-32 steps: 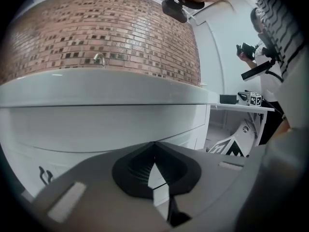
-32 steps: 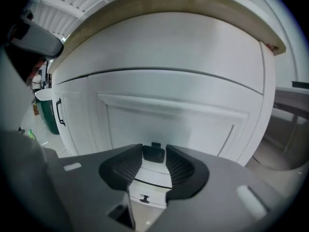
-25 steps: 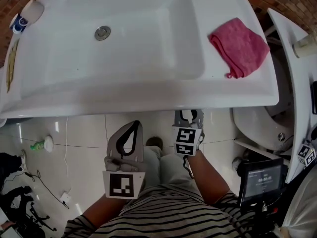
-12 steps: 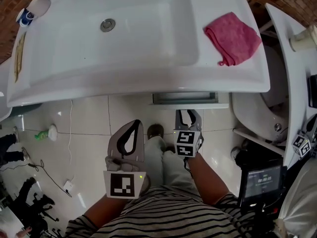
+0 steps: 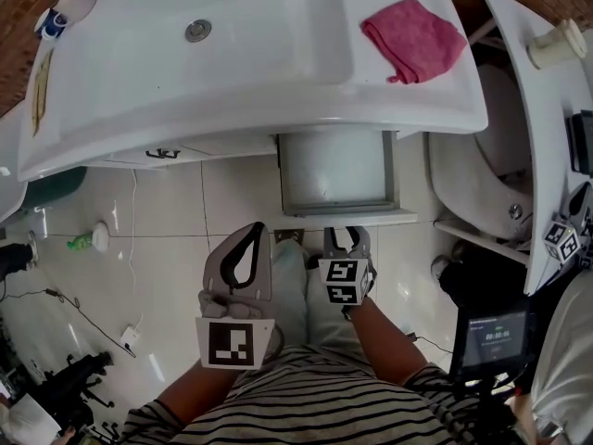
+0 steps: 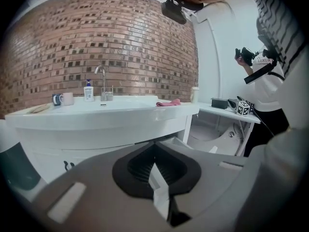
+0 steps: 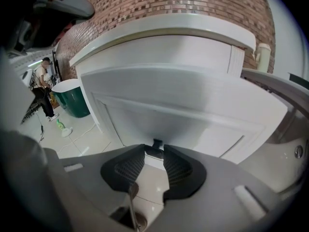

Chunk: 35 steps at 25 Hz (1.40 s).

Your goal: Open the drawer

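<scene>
A white drawer [image 5: 338, 170] stands pulled out from under the right half of the washbasin counter [image 5: 278, 100], and its inside shows. My right gripper [image 5: 341, 234] is at the middle of the drawer's front panel [image 5: 347, 217]. In the right gripper view the jaws [image 7: 155, 152] close on the small dark drawer handle [image 7: 157, 143] below the white panel [image 7: 183, 105]. My left gripper [image 5: 257, 229] hangs to the left of the drawer over the floor, fingertips together and holding nothing. In its own view the left gripper [image 6: 154, 145] faces the basin from a distance.
A pink cloth [image 5: 414, 28] lies on the counter's right end. A white toilet [image 5: 482, 184] stands right of the drawer, and a screen device [image 5: 491, 336] sits lower right. A green bottle [image 5: 83, 241] and cables lie on the tiled floor at left. My legs are below the grippers.
The drawer has slid out from under the counter towards me, drawn by the right gripper. Both grippers have come back from the cabinet.
</scene>
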### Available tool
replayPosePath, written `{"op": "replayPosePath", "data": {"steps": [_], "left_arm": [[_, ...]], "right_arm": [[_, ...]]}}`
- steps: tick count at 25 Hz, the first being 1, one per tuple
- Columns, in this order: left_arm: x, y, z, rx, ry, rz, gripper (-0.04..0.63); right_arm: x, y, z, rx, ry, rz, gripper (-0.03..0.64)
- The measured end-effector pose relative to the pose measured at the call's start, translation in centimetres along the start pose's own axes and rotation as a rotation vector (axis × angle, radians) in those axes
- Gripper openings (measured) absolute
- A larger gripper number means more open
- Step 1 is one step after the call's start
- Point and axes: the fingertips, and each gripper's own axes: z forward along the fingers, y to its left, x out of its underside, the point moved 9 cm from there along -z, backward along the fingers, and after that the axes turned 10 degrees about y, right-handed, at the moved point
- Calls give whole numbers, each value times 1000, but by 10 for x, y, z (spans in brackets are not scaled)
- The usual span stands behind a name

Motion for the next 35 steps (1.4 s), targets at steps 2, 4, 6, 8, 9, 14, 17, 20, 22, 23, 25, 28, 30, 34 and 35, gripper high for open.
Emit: {"op": "replayPosePath", "data": {"steps": [2, 4, 6, 8, 9, 14, 17, 20, 22, 23, 25, 28, 30, 34, 35], "left_arm": [[2, -6, -5, 1, 1, 1, 15], [4, -13, -10, 2, -2, 6, 15], [5, -18, -16, 0, -9, 10, 15], [6, -21, -20, -6, -8, 16, 15], [6, -23, -23, -11, -4, 19, 15], [-9, -31, -45, -43, -6, 15, 15], [-34, -39, -73, -55, -27, 11, 15], [-62, -48, -110, -61, -53, 27, 15], [-80, -53, -137, -66, -76, 36, 15], [-87, -55, -150, -67, -92, 38, 15], [-100, -58, -174, -71, -133, 46, 15], [-109, -65, -211, -73, -198, 53, 15], [-109, -69, -238, -67, -238, 54, 15], [-98, -78, -293, -41, -304, 63, 15], [-93, -81, -307, -33, -316, 66, 15]], "right_arm": [[10, 3, -5, -5, 5, -6, 121], [16, 4, -7, -9, 2, -18, 120], [17, 4, -8, -17, 2, -23, 118], [17, 3, -7, -25, 6, -16, 120], [16, 2, -7, -26, 12, -15, 122], [7, 0, -39, 26, 18, -44, 13], [-10, -5, -95, -2, -31, -54, 3], [-40, -11, -172, -45, -144, -48, 2], [-63, -11, -226, -64, -244, -36, 2], [-73, -11, -250, -68, -293, -29, 2], [-90, -10, -295, -68, -387, -14, 2], [-104, 1, -355, -68, -508, -6, 2], [-105, 15, -393, -71, -586, -12, 2], [-94, 50, -462, -46, -698, -18, 2], [-88, 59, -477, -27, -713, -22, 2]]}}
